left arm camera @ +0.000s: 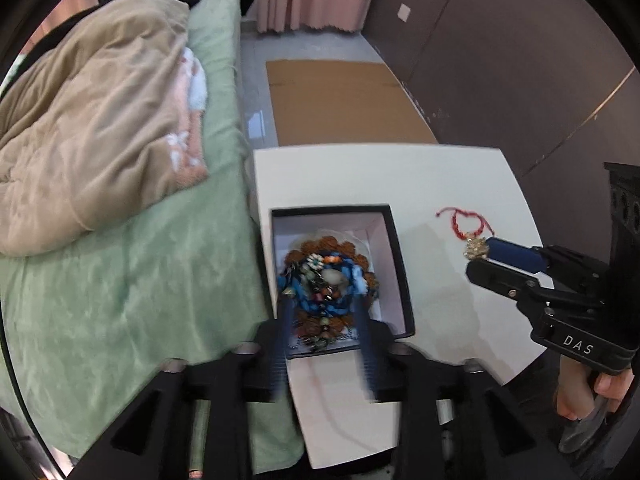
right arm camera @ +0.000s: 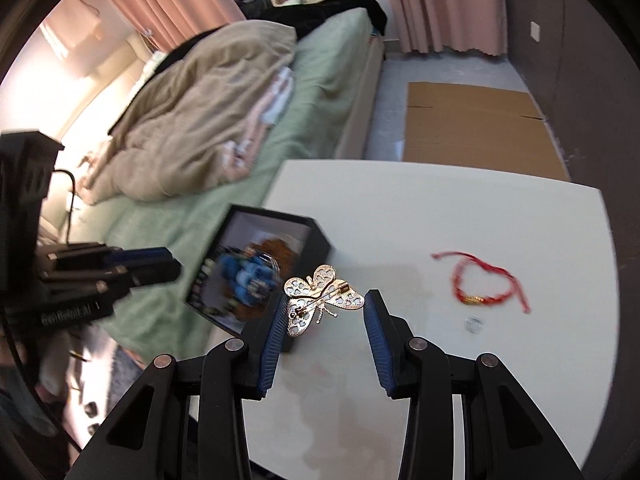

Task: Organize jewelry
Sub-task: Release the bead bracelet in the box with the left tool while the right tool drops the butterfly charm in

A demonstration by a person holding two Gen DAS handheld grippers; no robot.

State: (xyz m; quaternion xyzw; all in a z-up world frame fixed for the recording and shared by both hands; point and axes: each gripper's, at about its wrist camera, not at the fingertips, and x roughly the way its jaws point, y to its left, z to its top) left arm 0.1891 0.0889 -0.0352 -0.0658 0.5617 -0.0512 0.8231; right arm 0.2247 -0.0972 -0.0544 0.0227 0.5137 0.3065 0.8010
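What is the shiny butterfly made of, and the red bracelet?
The gold butterfly brooch looks like thin metal: it glints, has cut-out holes in the wings and a pin bar across it. The red string bracelet on the white table looks like woven cord, matte with loose ends, plus a small gold bead, probably metal.
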